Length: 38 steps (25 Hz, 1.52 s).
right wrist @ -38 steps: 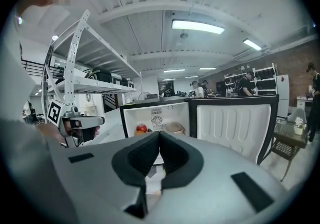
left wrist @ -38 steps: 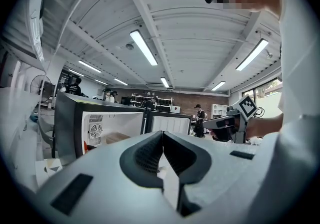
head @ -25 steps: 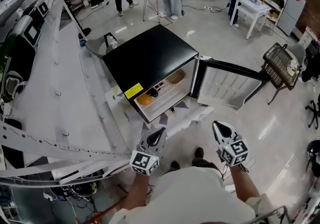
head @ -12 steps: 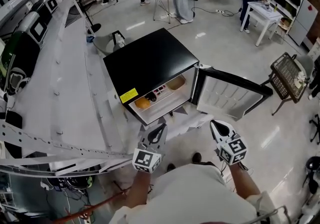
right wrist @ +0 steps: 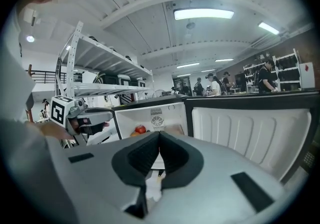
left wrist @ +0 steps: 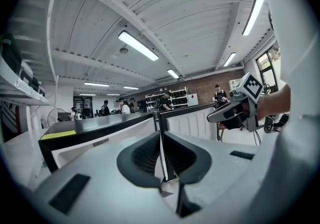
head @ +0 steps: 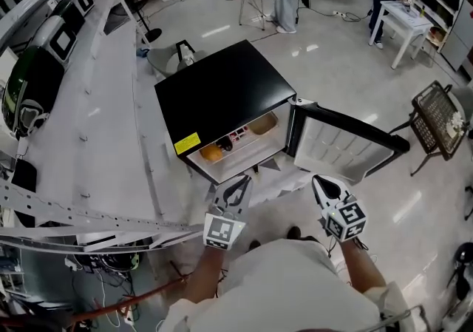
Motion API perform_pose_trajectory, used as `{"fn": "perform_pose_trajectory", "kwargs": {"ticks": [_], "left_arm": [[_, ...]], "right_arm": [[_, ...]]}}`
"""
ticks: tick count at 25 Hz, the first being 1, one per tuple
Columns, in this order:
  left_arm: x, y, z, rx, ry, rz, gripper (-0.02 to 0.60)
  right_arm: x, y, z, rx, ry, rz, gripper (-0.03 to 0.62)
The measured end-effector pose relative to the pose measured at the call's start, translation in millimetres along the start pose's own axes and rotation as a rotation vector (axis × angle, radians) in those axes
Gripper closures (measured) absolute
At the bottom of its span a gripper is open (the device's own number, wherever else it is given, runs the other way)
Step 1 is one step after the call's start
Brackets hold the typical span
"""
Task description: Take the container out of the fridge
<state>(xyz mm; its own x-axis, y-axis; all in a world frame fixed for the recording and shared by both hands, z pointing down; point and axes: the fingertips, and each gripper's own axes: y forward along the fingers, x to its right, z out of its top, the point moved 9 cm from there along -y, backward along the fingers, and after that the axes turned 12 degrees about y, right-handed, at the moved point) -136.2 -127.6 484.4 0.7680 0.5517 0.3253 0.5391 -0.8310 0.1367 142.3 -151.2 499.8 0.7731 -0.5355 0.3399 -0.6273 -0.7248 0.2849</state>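
A black mini fridge [head: 222,90] stands on the floor with its door [head: 347,147] swung open to the right. On its upper shelf lie a tan container [head: 262,125], an orange item [head: 211,152] and small dark things between them. My left gripper [head: 236,190] is shut and empty, just short of the fridge's open front. My right gripper [head: 327,190] is also shut and empty, in front of the open door. The right gripper view looks into the fridge [right wrist: 150,118] past the jaws [right wrist: 159,138], with a red fruit [right wrist: 140,129] showing. The left gripper [left wrist: 161,138] faces the fridge's front edge [left wrist: 100,123].
Long grey metal shelving [head: 89,138] with machines runs along the left, close to the fridge. A wire basket stand [head: 436,120] is at the right. Several people, a white table [head: 406,16] and a stool stand at the back. Cables lie on the floor at lower left.
Both grippers have moved forward toward the open fridge, and the left one has rolled a little. Both stay shut and empty. The fridge now sits closer in the head view.
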Motion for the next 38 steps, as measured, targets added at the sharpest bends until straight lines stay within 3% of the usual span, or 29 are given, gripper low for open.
{"fn": "perform_pose_trajectory", "kwargs": {"ticks": [6, 20, 33, 38], "left_arm": [[4.1, 22.4, 1.2, -0.016, 0.018, -0.02, 0.574], [21.9, 64.8, -0.9, -0.142, 0.237, -0.048, 0.53], [24.1, 121.0, -15.2, -0.262, 0.316, -0.08, 0.507], [22.7, 142.0, -29.1, -0.323, 0.407, -0.064, 0.477]], "right_arm": [[17.0, 4.1, -0.5, -0.006, 0.022, 0.017, 0.588], [48.5, 6.6, -1.7, -0.016, 0.072, 0.044, 0.588], [72.6, 5.6, -2.5, -0.034, 0.061, 0.049, 0.588], [78.7, 5.7, -3.0, -0.045, 0.063, 0.056, 0.588]]}}
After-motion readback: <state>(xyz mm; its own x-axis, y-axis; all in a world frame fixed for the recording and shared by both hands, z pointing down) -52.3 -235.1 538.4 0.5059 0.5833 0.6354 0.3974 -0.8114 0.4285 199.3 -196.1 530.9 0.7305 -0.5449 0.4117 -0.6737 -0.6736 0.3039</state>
